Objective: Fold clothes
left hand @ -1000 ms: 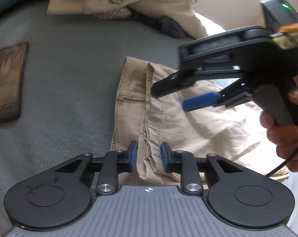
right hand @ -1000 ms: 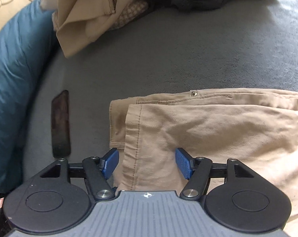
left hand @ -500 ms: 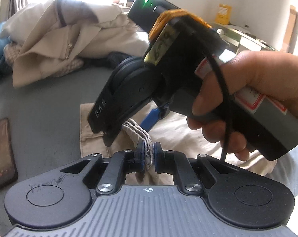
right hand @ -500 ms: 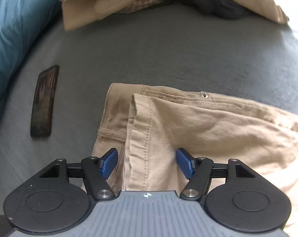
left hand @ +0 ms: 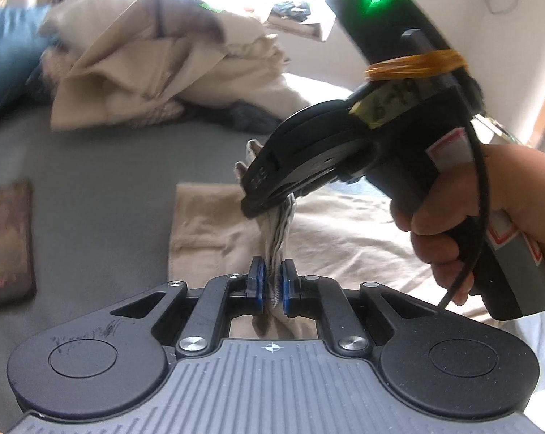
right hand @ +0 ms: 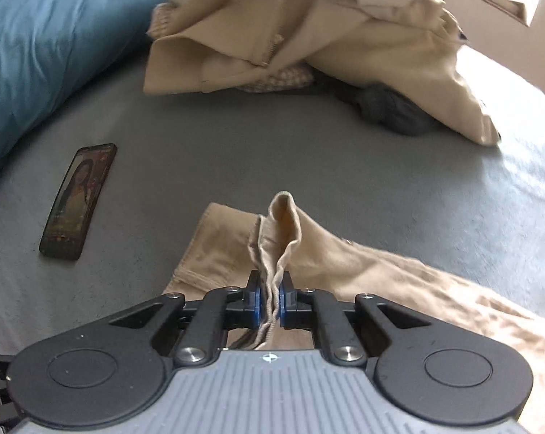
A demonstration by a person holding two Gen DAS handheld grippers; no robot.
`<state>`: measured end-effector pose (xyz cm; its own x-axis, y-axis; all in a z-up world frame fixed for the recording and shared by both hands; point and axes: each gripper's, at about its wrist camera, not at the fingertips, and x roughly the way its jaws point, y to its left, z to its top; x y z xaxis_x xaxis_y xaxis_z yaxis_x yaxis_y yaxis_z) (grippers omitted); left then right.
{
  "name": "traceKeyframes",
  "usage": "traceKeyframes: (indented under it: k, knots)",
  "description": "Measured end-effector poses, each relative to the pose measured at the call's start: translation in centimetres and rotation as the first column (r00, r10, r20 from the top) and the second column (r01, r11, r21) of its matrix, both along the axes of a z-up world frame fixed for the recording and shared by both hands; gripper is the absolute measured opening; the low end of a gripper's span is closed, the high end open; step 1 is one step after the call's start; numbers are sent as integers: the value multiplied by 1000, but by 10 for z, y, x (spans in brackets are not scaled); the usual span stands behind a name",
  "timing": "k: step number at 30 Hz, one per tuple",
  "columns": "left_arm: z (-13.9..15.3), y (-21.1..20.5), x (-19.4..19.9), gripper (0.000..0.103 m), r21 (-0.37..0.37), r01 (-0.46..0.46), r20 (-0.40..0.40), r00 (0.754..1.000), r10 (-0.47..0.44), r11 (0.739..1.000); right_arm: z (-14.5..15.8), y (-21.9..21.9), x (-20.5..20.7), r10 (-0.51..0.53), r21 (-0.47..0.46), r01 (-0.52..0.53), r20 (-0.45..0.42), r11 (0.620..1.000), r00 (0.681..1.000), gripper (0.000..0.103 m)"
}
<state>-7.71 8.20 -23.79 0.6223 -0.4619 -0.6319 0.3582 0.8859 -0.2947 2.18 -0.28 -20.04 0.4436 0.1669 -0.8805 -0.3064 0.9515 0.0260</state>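
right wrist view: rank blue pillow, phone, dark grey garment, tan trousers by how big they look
1. blue pillow and tan trousers: both large and cropped, trousers nearest, so unranked.
2. dark grey garment, partly buried under the pile.
3. phone, smallest.

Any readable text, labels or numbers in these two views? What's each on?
Handwritten yellowish tag on the right gripper: maybe "6-19", unsure.
Embossed marks on the gripper's arm: too blurred.
Red-bordered sticker on its handle: nothing readable.
Phone screen: picture, text too small.
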Motion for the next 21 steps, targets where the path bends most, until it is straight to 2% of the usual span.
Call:
traceKeyframes:
  k: [5,9,12,15,16,18,19,20,21]
  knots:
    - [-9,18,7,8,-57,-62,-72,996,58,996,-10,17,3,26,-27,-25,14,999,1000,9]
    - [-9,19,8,8,-47,-60,-52,997,58,997,-12,22,5,24,-22,-23,24,999,999,9]
    - [-14,22,12,7,-50,-72,-68,995,68,996,-13,25,6,22,-19,-21,32,1000,999,9]
    - [-28,28,17,8,-58,-92,-145,986,83,994,-27,30,12,20,-19,-20,-11,1000,1000,13]
    - [-32,31,19,8,-70,-100,-170,981,87,992,-28,25,14,3,25,-2,-28,1000,1000,18]
    - [-37,37,22,8,-108,-117,-209,974,93,987,-29,13,17,-35,129,43,-62,991,997,35]
    - [-38,39,23,9,-120,-124,-224,970,95,985,-26,4,19,-45,207,62,-82,976,996,51]
    - [-39,41,25,10,-128,-131,-238,966,97,983,-22,-8,21,-58,289,82,-93,954,994,56]
    - [-40,42,27,11,-135,-137,-251,963,100,981,-17,-22,22,-78,356,107,-96,928,992,57]
